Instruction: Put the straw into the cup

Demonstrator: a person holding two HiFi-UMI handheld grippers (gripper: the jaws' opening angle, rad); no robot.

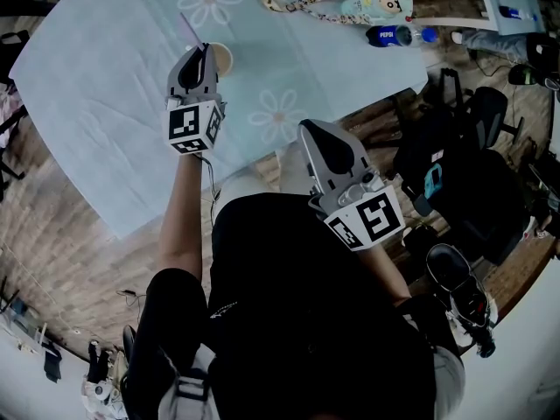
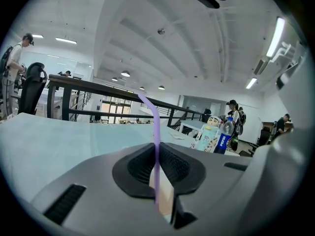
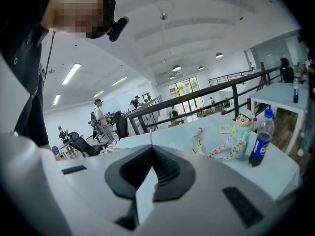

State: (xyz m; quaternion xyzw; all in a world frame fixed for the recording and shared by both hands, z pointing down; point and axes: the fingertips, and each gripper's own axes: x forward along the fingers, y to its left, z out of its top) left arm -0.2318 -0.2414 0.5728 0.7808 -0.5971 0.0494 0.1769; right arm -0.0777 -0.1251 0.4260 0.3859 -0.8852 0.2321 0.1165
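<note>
- The right hand-held gripper (image 1: 309,131) is nearest, over the counter (image 1: 105,77) edge, well apart from the cup (image 1: 222,58) and to its right. In the right gripper view its jaws are clenched together with nothing between them (image 3: 151,149).
- The left hand-held gripper (image 1: 206,52) reaches over the pale blue, flower-printed cloth, its tip touching or just beside the cup's near-left rim.
- In the left gripper view its jaws are clamped on the straw (image 2: 155,124), which is thin and purple, rises between the ribbed pads and bends left at the top.
- In the head view the straw (image 1: 189,27) sticks out past the left gripper's tip, just left of the cup. I cannot tell whether its lower end is inside the cup.
- The cup is tan and stands upright on the cloth.
- Beyond the cup and to its right lie a lanyard (image 1: 302,5), a cartoon flask (image 1: 378,3) and a blue bottle (image 1: 391,35), all well apart from it.
</note>
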